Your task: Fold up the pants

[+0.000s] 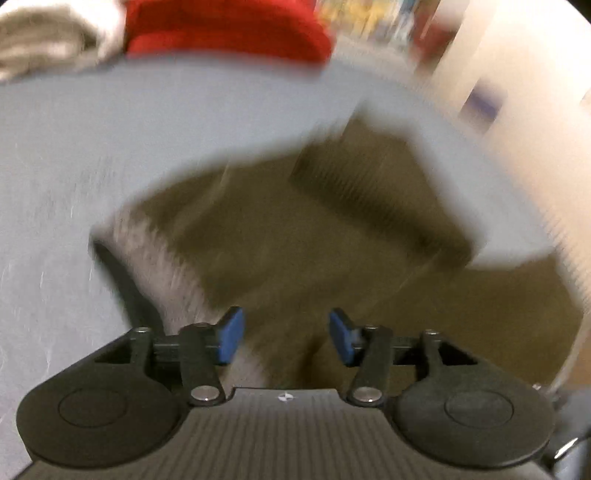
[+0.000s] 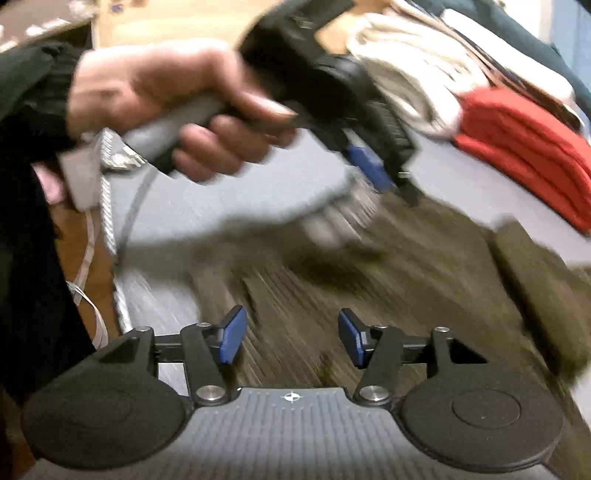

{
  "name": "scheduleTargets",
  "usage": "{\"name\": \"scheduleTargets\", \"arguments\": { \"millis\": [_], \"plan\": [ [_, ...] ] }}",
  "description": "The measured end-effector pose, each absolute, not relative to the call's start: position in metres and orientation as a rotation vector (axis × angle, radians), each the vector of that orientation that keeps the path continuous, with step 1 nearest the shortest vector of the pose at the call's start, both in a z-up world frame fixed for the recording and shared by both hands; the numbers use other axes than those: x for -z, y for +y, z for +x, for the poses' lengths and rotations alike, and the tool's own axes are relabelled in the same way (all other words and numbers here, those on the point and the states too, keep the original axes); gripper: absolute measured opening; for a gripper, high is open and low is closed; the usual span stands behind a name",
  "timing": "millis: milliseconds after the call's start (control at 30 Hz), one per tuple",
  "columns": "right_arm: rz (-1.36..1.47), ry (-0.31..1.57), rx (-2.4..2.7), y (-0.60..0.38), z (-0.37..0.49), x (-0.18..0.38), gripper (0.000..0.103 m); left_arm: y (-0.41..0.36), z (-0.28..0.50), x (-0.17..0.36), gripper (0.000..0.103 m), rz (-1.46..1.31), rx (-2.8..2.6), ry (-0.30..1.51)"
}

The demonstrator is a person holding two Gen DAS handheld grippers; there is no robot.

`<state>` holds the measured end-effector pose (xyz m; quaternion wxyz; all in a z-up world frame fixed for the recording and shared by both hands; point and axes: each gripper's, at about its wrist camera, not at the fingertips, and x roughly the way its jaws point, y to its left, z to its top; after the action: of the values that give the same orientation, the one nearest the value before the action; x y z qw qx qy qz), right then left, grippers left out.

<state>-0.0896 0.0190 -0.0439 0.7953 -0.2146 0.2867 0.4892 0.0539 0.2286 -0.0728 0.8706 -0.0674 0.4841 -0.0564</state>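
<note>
Olive-brown pants (image 1: 314, 229) lie spread on a grey-blue table (image 1: 110, 155), with a pale waistband part (image 1: 162, 266) at the left. Both views are motion-blurred. My left gripper (image 1: 286, 338) is open just above the pants, nothing between its blue pads. In the right wrist view the pants (image 2: 369, 280) fill the middle, with a folded leg edge (image 2: 535, 288) at the right. My right gripper (image 2: 291, 338) is open and empty above the cloth. The left gripper (image 2: 365, 166), held by a hand (image 2: 177, 107), hovers over the pale waistband (image 2: 340, 218).
A folded red garment (image 1: 229, 33) and pale folded clothes (image 1: 48, 40) lie at the table's far side; in the right wrist view the red stack (image 2: 524, 151) and white clothes (image 2: 417, 62) sit at the upper right. The table's left edge (image 2: 122, 295) is close by.
</note>
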Motion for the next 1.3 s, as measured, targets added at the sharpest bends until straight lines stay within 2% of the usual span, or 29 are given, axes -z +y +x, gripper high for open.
{"name": "scheduleTargets", "arguments": {
  "millis": [33, 133, 200, 333, 433, 567, 667, 700, 733, 800, 900, 1000, 1100, 1133, 1233, 1300],
  "plan": [
    [-0.492, 0.663, -1.025, 0.011, -0.087, 0.053, 0.062, 0.222, 0.056, 0.084, 0.056, -0.071, 0.107, 1.043],
    [-0.501, 0.733, -0.971, -0.02, -0.084, 0.066, 0.062, 0.203, 0.055, 0.071, 0.057, 0.019, 0.078, 1.027],
    [-0.463, 0.76, -0.962, -0.035, -0.082, 0.063, 0.062, 0.195, 0.053, 0.058, 0.058, 0.011, 0.107, 0.987],
    [-0.423, 0.743, -0.912, -0.066, -0.08, 0.056, 0.063, 0.176, 0.058, 0.048, 0.07, -0.059, 0.19, 0.961],
    [-0.471, 0.851, -0.908, -0.081, -0.07, 0.07, 0.064, 0.172, 0.075, 0.074, 0.07, -0.155, 0.164, 1.082],
    [-0.357, 0.796, -0.849, -0.102, -0.04, 0.038, 0.064, 0.157, 0.085, 0.069, 0.07, -0.133, 0.086, 1.057],
    [-0.085, 0.752, -0.744, -0.13, 0.009, 0.011, 0.063, 0.148, 0.087, 0.048, 0.063, -0.161, 0.073, 0.989],
    [-0.004, 0.745, -0.694, -0.135, 0.024, 0.008, 0.059, 0.143, 0.086, 0.043, 0.052, -0.158, 0.072, 0.964],
    [0.098, 0.746, -0.63, -0.147, 0.045, 0.004, 0.044, 0.139, 0.087, 0.036, 0.03, -0.156, 0.07, 0.938],
    [0.288, 0.763, -0.53, -0.17, 0.08, 0.006, 0.026, 0.13, 0.089, 0.025, 0.002, -0.161, 0.089, 0.915],
    [0.492, 0.75, -0.361, -0.194, 0.126, 0.019, 0.023, 0.121, 0.093, 0.014, 0.001, -0.169, 0.092, 0.88],
    [0.678, 0.795, -0.231, -0.211, 0.169, 0.051, 0.029, 0.111, 0.097, 0.006, 0.002, -0.144, 0.089, 0.859],
    [0.869, 0.878, -0.152, -0.221, 0.199, 0.088, 0.055, 0.103, 0.102, 0.002, 0.003, -0.121, 0.093, 0.838],
    [0.902, 0.901, -0.133, -0.222, 0.208, 0.1, 0.058, 0.101, 0.103, 0.001, 0.003, -0.124, 0.098, 0.834],
    [0.94, 0.941, -0.128, -0.211, 0.228, 0.125, 0.057, 0.094, 0.108, 0.001, 0.003, -0.112, 0.107, 0.827],
    [0.935, 0.916, -0.155, -0.207, 0.235, 0.124, 0.057, 0.092, 0.112, 0.002, 0.004, -0.124, 0.123, 0.833]
  ]
}}
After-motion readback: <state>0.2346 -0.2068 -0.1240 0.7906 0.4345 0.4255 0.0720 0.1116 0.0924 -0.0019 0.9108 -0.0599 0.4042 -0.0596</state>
